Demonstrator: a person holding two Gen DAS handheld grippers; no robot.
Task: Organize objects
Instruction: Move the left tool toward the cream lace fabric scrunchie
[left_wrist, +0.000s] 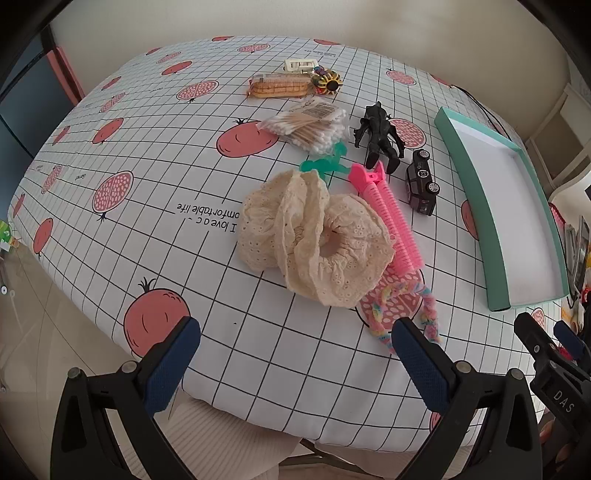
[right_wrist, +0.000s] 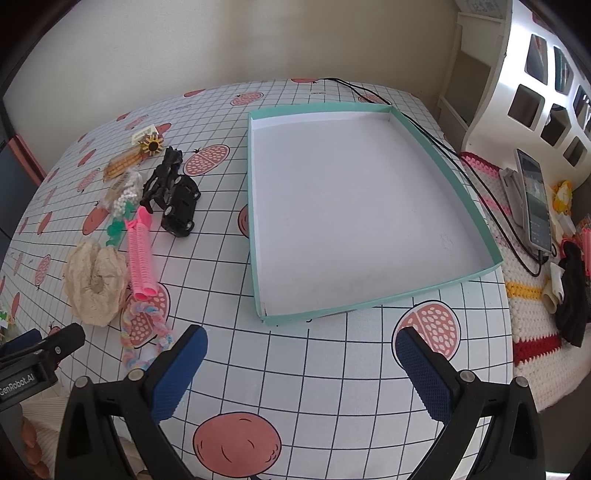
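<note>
- Left tool (left_wrist: 295, 343): hovering over the near edge of the bench (left_wrist: 147, 229), jaws spread wide, gripping nothing.
- Right tool (right_wrist: 301, 350): likewise released, hanging over the bench just short of the tray (right_wrist: 448, 173).
- Tray: a shallow teal-walled box with a white floor, lying flat toward the right of the bench; nothing is lying inside it.
- Loose things, all lying outside the tray to its left: a cream scrunchie (left_wrist: 314, 236) touching a pink curler (left_wrist: 388, 218); a pastel braided band (left_wrist: 406, 314) at the curler's near end; a toy car (left_wrist: 421, 182) and a black figure (left_wrist: 376, 136) just beside each other; a swab pack (left_wrist: 310, 125); a biscuit pack (left_wrist: 277, 86) farther back.
- A phone (right_wrist: 533, 199) is resting off the bench, at right.
</note>
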